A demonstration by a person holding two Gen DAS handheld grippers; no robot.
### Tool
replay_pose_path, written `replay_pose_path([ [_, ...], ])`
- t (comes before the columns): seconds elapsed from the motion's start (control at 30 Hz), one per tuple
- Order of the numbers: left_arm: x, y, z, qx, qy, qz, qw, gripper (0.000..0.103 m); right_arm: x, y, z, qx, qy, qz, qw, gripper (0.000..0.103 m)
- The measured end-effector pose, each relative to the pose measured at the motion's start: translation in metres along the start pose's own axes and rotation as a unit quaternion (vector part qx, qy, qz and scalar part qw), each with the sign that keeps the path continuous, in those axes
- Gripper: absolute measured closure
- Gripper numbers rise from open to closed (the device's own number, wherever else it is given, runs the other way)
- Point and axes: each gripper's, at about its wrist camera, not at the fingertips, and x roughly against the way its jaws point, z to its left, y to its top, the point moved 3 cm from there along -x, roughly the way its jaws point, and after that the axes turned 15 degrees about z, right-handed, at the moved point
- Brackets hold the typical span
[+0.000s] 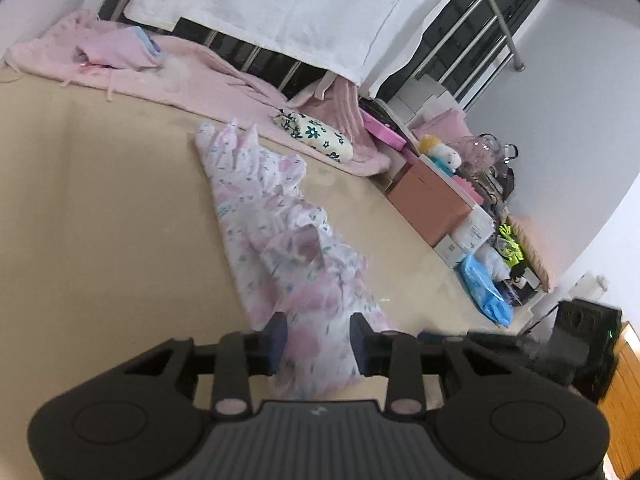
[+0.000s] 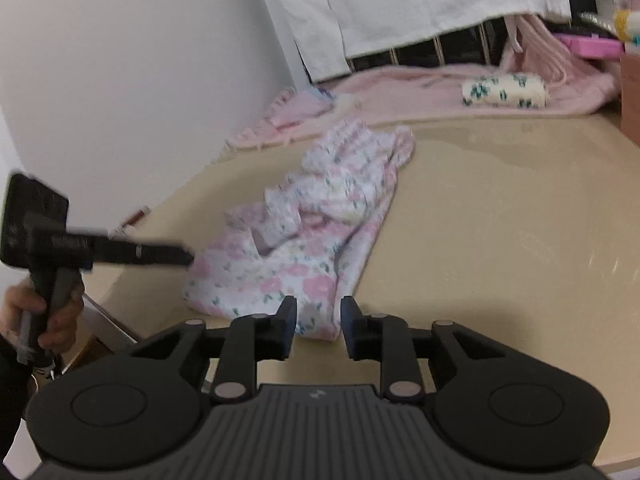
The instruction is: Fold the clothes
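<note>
A white garment with pink flower print point(image 1: 276, 232) lies crumpled and stretched out on the beige table point(image 1: 100, 220). My left gripper point(image 1: 319, 326) is open, its fingers on either side of the garment's near end. In the right wrist view the same garment point(image 2: 312, 232) lies bunched in the table's middle. My right gripper point(image 2: 318, 312) is open, its fingers astride the garment's near hem. The left gripper point(image 2: 188, 258) also shows there from the side, its tip at the garment's left edge, held by a hand point(image 2: 36, 312).
A pink blanket point(image 1: 192, 72) and a small green-flowered roll point(image 1: 316, 134) lie along the table's far edge. White cloth point(image 1: 300, 8) hangs over a metal rail behind. Boxes point(image 1: 432, 196), toys and bags crowd the right side. A white wall point(image 2: 120, 60) stands to the left.
</note>
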Motion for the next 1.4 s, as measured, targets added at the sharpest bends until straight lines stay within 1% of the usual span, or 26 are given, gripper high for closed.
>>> replay_pose_path([
  [0.03,-0.008,0.003,-0.001,-0.002,0.012,0.006,0.9999,0.073,-0.007,-0.001,0.0,-0.006,-0.002,0.008,1.0,0.093],
  [0.07,-0.016,0.005,-0.002,-0.003,0.025,0.012,0.9996,0.078,-0.01,-0.003,0.0,-0.012,-0.005,0.013,1.0,0.096],
  [0.13,-0.022,0.006,0.0,-0.01,0.032,0.007,0.9994,0.08,-0.006,-0.005,0.001,-0.009,-0.014,0.009,1.0,0.096],
  [0.2,-0.019,0.004,0.003,-0.01,0.018,-0.005,0.9998,0.077,0.007,-0.005,0.005,0.019,-0.026,-0.019,0.999,0.094],
  [0.23,-0.013,0.003,0.003,-0.013,0.011,-0.013,0.9998,0.07,0.012,-0.004,0.009,0.04,-0.027,-0.031,0.998,0.092],
  [0.27,-0.007,0.003,0.003,-0.02,0.014,-0.019,0.9995,0.061,0.014,-0.002,0.015,0.069,-0.024,-0.036,0.997,0.086],
  [0.3,-0.001,0.003,0.002,-0.027,0.017,-0.025,0.9992,0.059,0.013,0.001,0.021,0.095,-0.019,-0.037,0.995,0.082],
  [0.33,0.005,0.004,0.002,-0.034,0.02,-0.031,0.9987,0.059,0.008,0.004,0.027,0.118,-0.011,-0.032,0.992,0.074],
  [0.37,0.011,0.004,0.001,-0.04,0.022,-0.038,0.9982,0.059,0.001,0.007,0.032,0.139,-0.006,-0.024,0.99,0.07],
  [0.43,0.022,0.003,-0.002,-0.059,0.024,-0.048,0.9968,0.059,-0.015,0.011,0.042,0.176,-0.006,0.002,0.984,0.07],
  [0.5,0.025,-0.006,-0.015,-0.102,0.009,-0.047,0.9936,0.055,-0.025,0.011,0.053,0.231,-0.022,0.016,0.973,0.068],
  [0.53,0.021,-0.012,-0.022,-0.13,0.007,-0.04,0.9907,0.047,-0.026,0.01,0.058,0.259,-0.029,0.021,0.965,0.062],
  [0.57,0.017,-0.018,-0.03,-0.157,0.005,-0.033,0.987,0.044,-0.027,0.009,0.062,0.286,-0.034,0.027,0.957,0.056],
  [0.6,0.012,-0.022,-0.036,-0.182,0.008,-0.025,0.983,0.044,-0.028,0.008,0.064,0.311,-0.037,0.034,0.949,0.054],
  [0.67,-0.006,-0.022,-0.038,-0.203,0.035,0.0,0.9786,0.044,-0.029,0.008,0.066,0.351,-0.042,0.047,0.934,0.054],
  [0.73,-0.018,-0.017,-0.033,-0.208,0.038,0.015,0.9773,0.044,-0.033,0.013,0.061,0.364,-0.041,0.062,0.929,0.055],
  [0.8,-0.027,-0.011,-0.027,-0.213,0.034,0.026,0.9762,0.044,-0.036,0.018,0.054,0.356,-0.021,0.071,0.932,0.064],
  [0.87,-0.03,-0.007,-0.023,-0.217,0.022,0.037,0.9751,0.043,-0.038,0.024,0.046,0.339,0.004,0.078,0.938,0.081],
  [0.93,-0.031,-0.006,-0.022,-0.228,0.008,0.046,0.9725,0.037,-0.039,0.029,0.039,0.32,0.024,0.08,0.944,0.089],
  [0.97,-0.032,-0.007,-0.023,-0.235,0.004,0.049,0.9707,0.031,-0.039,0.031,0.036,0.312,0.033,0.082,0.946,0.09],
  [1.0,-0.032,-0.008,-0.025,-0.244,0.006,0.051,0.9684,0.03,-0.039,0.032,0.034,0.306,0.042,0.085,0.947,0.092],
  [1.07,-0.032,-0.011,-0.029,-0.261,0.009,0.055,0.9637,0.029,-0.038,0.038,0.027,0.284,0.069,0.094,0.952,0.096],
  [1.17,-0.027,-0.021,-0.039,-0.287,0.022,0.045,0.9565,0.029,-0.036,0.042,0.017,0.248,0.115,0.11,0.956,0.099],
  [1.23,-0.023,-0.033,-0.048,-0.324,0.034,0.035,0.9446,0.028,-0.033,0.042,0.015,0.234,0.147,0.121,0.953,0.099],
  [1.3,-0.02,-0.047,-0.056,-0.368,0.047,0.026,0.9285,0.026,-0.028,0.035,0.012,0.22,0.178,0.132,0.95,0.099],
  [1.4,-0.024,-0.057,-0.062,-0.414,0.062,0.021,0.908,0.026,-0.02,0.023,0.01,0.203,0.217,0.145,0.944,0.099],
])
